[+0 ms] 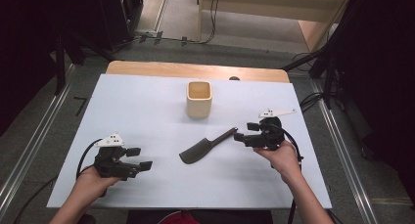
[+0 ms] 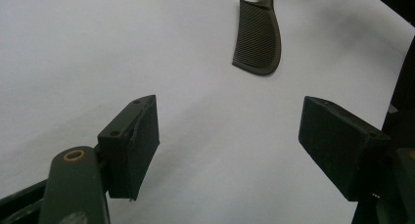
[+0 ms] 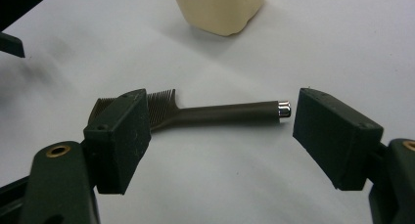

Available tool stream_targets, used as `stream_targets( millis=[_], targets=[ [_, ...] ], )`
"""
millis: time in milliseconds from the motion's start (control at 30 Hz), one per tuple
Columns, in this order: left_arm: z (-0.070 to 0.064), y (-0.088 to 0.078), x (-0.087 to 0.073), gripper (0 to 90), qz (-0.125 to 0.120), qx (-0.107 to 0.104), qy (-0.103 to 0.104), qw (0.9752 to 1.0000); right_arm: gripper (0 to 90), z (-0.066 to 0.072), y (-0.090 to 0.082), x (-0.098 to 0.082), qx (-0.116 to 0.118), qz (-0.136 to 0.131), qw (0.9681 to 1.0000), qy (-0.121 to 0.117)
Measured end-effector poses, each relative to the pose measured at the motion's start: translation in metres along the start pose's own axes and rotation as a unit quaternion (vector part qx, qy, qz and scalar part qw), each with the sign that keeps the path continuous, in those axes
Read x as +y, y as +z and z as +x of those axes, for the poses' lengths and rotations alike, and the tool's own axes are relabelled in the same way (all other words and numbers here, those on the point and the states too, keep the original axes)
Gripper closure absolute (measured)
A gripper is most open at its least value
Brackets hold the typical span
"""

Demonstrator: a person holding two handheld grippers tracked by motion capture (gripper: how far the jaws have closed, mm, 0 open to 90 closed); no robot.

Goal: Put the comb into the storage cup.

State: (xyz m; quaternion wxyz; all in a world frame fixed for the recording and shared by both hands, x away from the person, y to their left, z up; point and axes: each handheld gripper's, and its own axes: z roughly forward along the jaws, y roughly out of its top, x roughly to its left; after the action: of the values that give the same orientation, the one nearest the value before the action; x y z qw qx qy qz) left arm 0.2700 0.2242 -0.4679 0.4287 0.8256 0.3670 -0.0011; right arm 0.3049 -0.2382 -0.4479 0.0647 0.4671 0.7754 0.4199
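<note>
A dark brown comb-like tool [image 1: 203, 146] with a ribbed blade and a round handle lies flat in the middle of the white table [image 1: 147, 111]. Its silver-tipped handle end [image 3: 284, 109] points toward my right gripper [image 1: 238, 135], which stands open just beyond that end; the tool's handle [image 3: 225, 113] lies across the gap between its jaws. The ribbed blade [image 2: 256, 38] lies ahead of my left gripper [image 1: 142, 159], which is open with nothing in it at the front left of the table. A cream square cup [image 1: 198, 99] stands upright behind the tool.
The cup's base [image 3: 220, 9] is close behind the tool in the right gripper view. The table's right edge [image 2: 391, 38] runs near the blade in the left gripper view. Dark stands and cables [image 1: 313, 62] surround the table.
</note>
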Motion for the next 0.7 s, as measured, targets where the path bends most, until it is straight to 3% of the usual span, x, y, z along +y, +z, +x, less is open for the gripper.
stream_targets(
  millis=[367,700],
  targets=[
    [0.000,0.000,0.000,24.3,0.000,0.000,0.001,1.0000,20.1,-0.005,0.013,0.014,-0.025,0.003,0.9997,0.001],
    [0.001,0.000,0.000,24.3,0.000,0.000,0.000,1.0000,20.9,-0.004,0.027,0.029,-0.030,-0.003,0.9995,0.000]
  ],
)
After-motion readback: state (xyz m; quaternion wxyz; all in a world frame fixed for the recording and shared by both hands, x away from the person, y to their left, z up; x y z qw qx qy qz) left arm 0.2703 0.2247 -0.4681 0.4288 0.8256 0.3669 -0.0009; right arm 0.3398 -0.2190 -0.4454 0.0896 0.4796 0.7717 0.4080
